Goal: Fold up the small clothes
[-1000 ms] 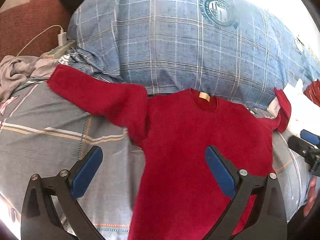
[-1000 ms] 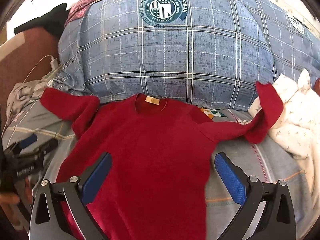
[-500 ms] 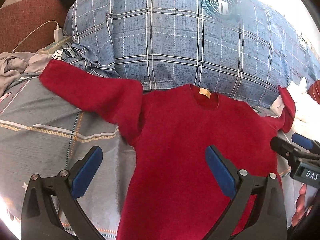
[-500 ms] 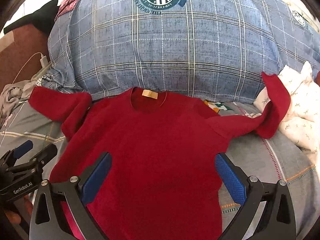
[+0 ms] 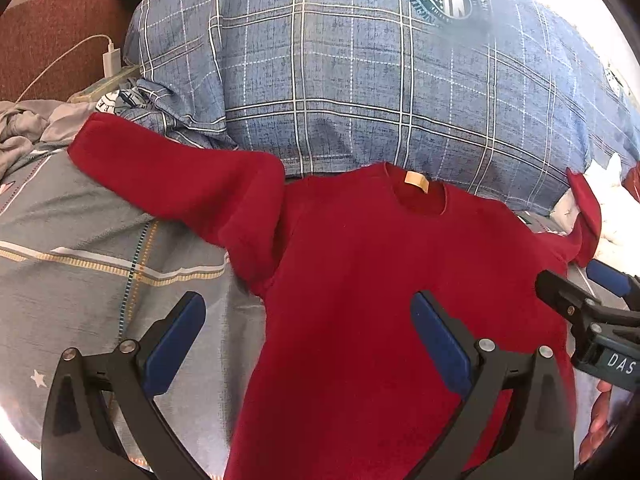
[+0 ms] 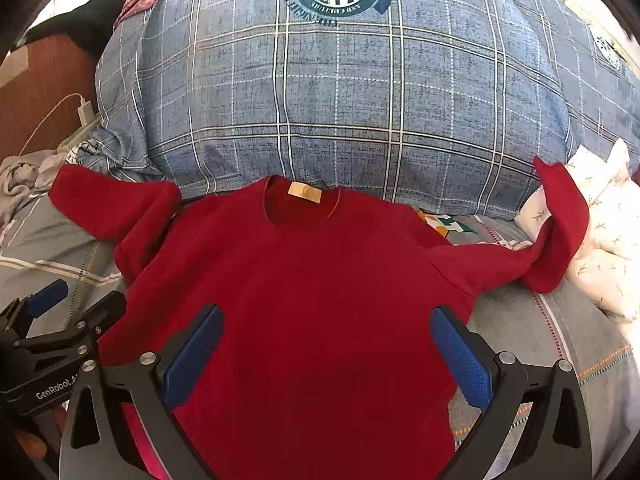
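The lower hem of the red sweater (image 6: 304, 304) was cut off by the bottom edge in both wrist views, so how far it reached down the bed (image 5: 80, 248) could not be told. Its body lay flat, neckline up, on the grey patterned bed cover, the collar with its tan label (image 6: 305, 192) just below a large blue plaid pillow (image 6: 340, 100). One sleeve (image 5: 172, 184) stretched out to the side and bunched at the shoulder; the other sleeve (image 6: 560, 232) ran out and curled upright against a white printed cloth (image 6: 600, 240). The left hand-held gripper (image 5: 308, 340) hung above the sweater's side with its jaws spread wide and nothing between them, one blue pad over the bed cover and one over the red fabric. The right hand-held gripper (image 6: 326, 354) was equally wide and empty, both pads over the sweater's body. Whether either touched the cloth could not be made out. A charger and cable (image 5: 110, 58) lay at the far edge, beside crumpled grey cloth (image 5: 28, 132). No containers showed.
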A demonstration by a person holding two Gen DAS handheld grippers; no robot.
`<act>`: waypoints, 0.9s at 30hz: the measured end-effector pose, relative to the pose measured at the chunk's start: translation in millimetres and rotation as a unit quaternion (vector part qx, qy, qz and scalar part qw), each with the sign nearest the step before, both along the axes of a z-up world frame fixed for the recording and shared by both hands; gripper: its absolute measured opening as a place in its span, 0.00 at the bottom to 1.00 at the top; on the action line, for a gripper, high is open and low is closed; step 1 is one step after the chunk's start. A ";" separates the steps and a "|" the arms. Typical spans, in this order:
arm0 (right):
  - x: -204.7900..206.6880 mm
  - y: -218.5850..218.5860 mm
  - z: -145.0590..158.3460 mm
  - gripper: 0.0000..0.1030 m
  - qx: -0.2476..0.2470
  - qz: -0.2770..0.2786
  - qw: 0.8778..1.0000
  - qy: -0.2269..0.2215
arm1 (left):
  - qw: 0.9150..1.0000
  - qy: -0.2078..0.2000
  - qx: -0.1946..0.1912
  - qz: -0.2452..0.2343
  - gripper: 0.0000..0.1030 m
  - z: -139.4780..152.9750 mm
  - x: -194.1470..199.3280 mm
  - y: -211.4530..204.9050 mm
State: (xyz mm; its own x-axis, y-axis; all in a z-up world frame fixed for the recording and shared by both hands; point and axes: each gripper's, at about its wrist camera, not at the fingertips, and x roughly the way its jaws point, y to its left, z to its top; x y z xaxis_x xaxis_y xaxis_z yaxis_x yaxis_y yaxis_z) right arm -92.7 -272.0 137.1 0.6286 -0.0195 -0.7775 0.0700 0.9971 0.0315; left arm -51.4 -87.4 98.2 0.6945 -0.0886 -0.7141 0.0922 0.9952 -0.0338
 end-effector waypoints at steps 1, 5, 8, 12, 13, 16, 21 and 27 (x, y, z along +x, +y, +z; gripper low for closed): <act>0.4 0.5 -1.0 1.00 0.001 0.001 1.000 0.001 | 1.000 0.000 0.000 0.001 0.99 -0.4 0.6 0.2; 3.4 2.8 -3.6 1.00 -0.002 0.003 1.000 0.004 | 1.000 0.000 0.005 0.006 0.99 -1.1 4.0 0.1; 5.1 4.6 -4.4 1.00 -0.009 0.003 1.000 0.003 | 1.000 -0.001 0.006 0.006 0.99 -1.2 6.2 -0.6; 8.7 4.6 -5.2 1.00 -0.012 0.000 1.000 0.003 | 1.000 -0.001 0.004 0.008 0.99 -1.8 8.4 -0.8; 10.1 4.6 -6.0 1.00 -0.012 -0.002 1.000 0.004 | 1.000 0.001 0.003 0.008 0.99 -2.2 9.4 -0.3; 12.4 6.1 -8.6 1.00 -0.014 -0.001 1.000 0.008 | 1.000 0.002 0.005 0.009 0.99 -4.3 11.7 0.4; 16.8 7.4 -12.4 1.00 -0.013 -0.001 1.000 0.011 | 1.000 0.004 0.010 0.014 0.99 -6.6 15.1 0.6; 20.3 11.2 -16.7 1.00 -0.010 0.001 1.000 0.016 | 1.000 0.004 0.008 0.022 0.99 -9.6 18.7 3.5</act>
State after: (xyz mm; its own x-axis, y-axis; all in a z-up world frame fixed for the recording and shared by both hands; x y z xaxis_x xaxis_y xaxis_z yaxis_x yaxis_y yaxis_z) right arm -72.4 -260.8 120.4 0.6029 -0.0343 -0.7971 0.0694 0.9975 0.0095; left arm -32.7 -83.9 88.6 0.6913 -0.0466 -0.7211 0.0489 0.9986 -0.0176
